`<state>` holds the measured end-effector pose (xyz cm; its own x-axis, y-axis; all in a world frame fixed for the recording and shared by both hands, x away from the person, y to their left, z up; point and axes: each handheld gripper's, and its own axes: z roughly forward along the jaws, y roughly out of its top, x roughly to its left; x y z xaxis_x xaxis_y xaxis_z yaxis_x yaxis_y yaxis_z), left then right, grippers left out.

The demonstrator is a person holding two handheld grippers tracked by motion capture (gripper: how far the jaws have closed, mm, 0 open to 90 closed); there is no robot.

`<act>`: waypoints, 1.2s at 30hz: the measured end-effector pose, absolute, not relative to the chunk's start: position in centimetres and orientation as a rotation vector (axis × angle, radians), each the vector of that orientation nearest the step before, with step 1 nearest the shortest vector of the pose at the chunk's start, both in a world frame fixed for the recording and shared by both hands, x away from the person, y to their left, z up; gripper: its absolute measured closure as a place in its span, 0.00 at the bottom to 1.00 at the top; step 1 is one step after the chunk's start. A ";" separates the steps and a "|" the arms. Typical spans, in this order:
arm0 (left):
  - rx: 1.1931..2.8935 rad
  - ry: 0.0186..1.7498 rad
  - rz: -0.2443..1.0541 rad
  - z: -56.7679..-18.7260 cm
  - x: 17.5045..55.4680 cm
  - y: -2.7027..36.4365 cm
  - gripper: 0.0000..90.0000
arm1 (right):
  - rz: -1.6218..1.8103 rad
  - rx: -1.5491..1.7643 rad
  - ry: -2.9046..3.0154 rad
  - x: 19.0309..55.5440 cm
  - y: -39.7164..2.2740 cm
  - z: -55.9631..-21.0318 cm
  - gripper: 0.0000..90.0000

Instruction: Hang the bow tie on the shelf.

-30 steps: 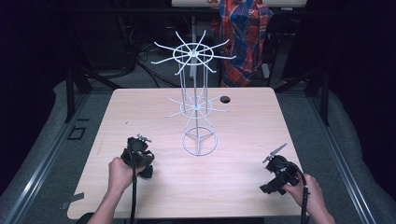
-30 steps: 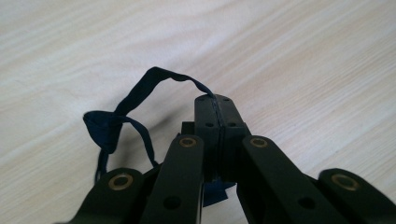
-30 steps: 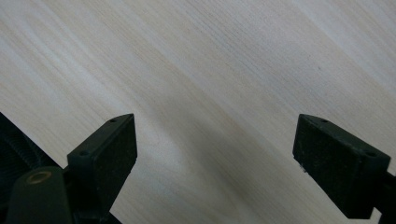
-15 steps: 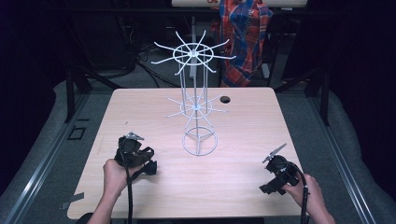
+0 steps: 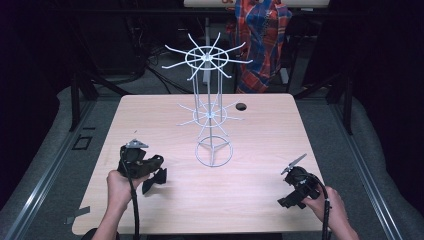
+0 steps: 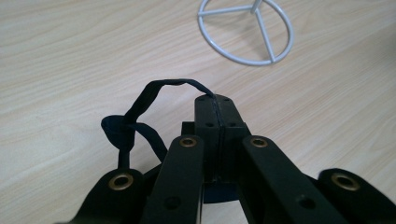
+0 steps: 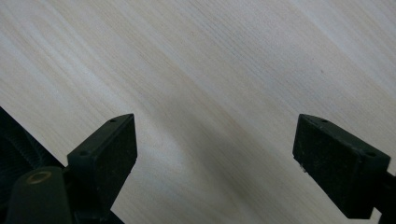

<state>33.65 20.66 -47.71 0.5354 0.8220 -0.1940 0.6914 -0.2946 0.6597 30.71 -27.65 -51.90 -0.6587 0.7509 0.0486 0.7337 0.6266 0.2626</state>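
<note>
My left gripper (image 5: 151,184) hangs just above the front left of the wooden table (image 5: 150,120). In the left gripper view its jaws (image 6: 215,105) are pressed together, shut on a thin dark blue band (image 6: 140,100) that loops out to the left. A white wire stand (image 5: 210,115) with two tiers of radiating hooks rises at the table's middle; its ring base (image 6: 263,35) lies ahead of the left gripper. My right gripper (image 5: 287,200) rests near the front right edge. Its jaws stand wide apart (image 7: 229,158) over bare wood with nothing between them.
A small dark hole (image 5: 241,106) sits in the tabletop behind the stand. A plaid cloth (image 5: 262,40) hangs beyond the far edge. Dark floor and metal rails (image 5: 45,170) flank the table.
The left hand has lifted its gripper a little and carried it slightly leftward, the band still in the jaws. The right gripper has stayed where it was.
</note>
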 end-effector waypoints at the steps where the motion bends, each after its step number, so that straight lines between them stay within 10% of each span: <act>1: 2.053 1.209 0.233 -47.5 33.6 20.8 1.00 | 0.391 1.256 2.777 30.8 -27.6 -51.9 0.15; 36: 1.881 1.133 0.198 -44.3 34.0 21.8 1.00 | 0.357 1.245 2.783 30.8 -27.8 -51.7 0.15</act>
<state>33.96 21.82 -44.27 0.5666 0.7704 -0.2922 0.6256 -0.1715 0.7610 30.78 -27.84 -51.71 -0.6688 0.7429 0.0289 0.7261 0.6443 0.2401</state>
